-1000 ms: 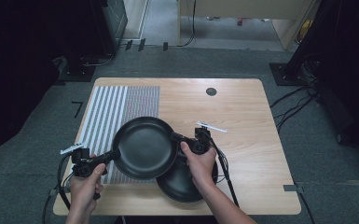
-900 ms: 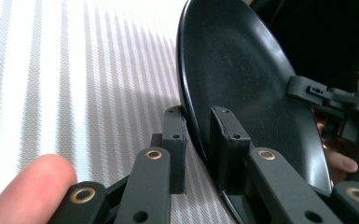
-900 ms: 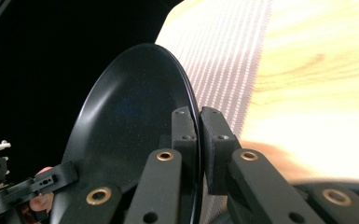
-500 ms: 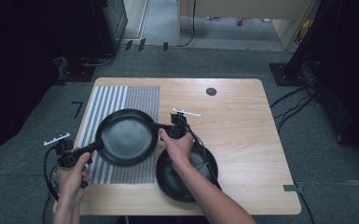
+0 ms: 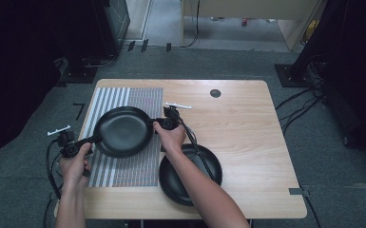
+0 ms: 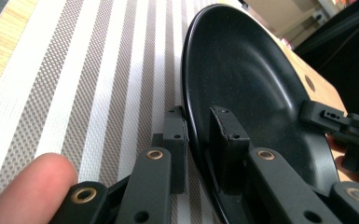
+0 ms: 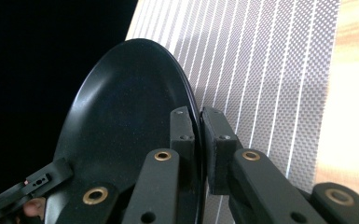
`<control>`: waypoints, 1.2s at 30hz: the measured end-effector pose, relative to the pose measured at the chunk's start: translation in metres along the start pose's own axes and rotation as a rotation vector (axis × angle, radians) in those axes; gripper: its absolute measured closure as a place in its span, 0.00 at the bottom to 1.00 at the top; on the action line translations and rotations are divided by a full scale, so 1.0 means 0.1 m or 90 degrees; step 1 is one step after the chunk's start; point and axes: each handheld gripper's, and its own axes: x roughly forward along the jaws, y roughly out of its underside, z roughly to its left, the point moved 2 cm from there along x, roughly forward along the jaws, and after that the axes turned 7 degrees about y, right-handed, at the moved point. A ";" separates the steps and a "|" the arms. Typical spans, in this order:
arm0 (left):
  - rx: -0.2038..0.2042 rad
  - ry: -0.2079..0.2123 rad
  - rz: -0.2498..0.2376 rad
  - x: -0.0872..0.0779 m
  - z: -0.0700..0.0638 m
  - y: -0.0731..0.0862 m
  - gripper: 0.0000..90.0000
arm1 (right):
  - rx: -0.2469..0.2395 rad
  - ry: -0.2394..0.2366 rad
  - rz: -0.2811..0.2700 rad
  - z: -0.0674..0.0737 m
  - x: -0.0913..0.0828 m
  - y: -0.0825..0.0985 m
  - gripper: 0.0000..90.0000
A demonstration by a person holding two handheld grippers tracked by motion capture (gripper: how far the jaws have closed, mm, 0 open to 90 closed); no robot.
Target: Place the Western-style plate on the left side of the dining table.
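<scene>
A black round plate [image 5: 122, 131] is held level above the striped placemat [image 5: 138, 166]. My left gripper [image 5: 91, 140] is shut on the plate's left rim, and my right gripper [image 5: 156, 122] is shut on its right rim. In the left gripper view the jaws pinch the plate [image 6: 247, 88] edge, and the right gripper [image 6: 340, 123] shows across it. The right gripper view has the plate [image 7: 121, 121] rim clamped between its jaws over the placemat [image 7: 261, 70]. A second black plate [image 5: 177, 183] lies on the wooden table under the right forearm.
The wooden table [image 5: 247, 128] has a small dark round hole [image 5: 215, 93] near its far edge. Cables trail from both grippers, and more cables lie on the grey floor at the right. Dark equipment stands beyond the table's far left corner.
Both grippers have carried the plate to the left and a little farther away, off the second plate and over the placemat.
</scene>
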 end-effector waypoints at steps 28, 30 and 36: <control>-0.057 -0.046 -0.004 0.36 0.26 -0.10 0.86 | -0.031 0.093 0.005 -0.02 0.42 -0.19 0.91; -0.057 -0.050 -0.005 0.37 0.27 -0.09 0.86 | -0.042 0.096 -0.001 -0.01 0.43 -0.19 0.91; -0.053 -0.052 -0.008 0.38 0.27 -0.09 0.85 | -0.064 0.097 0.006 0.00 0.43 -0.20 0.90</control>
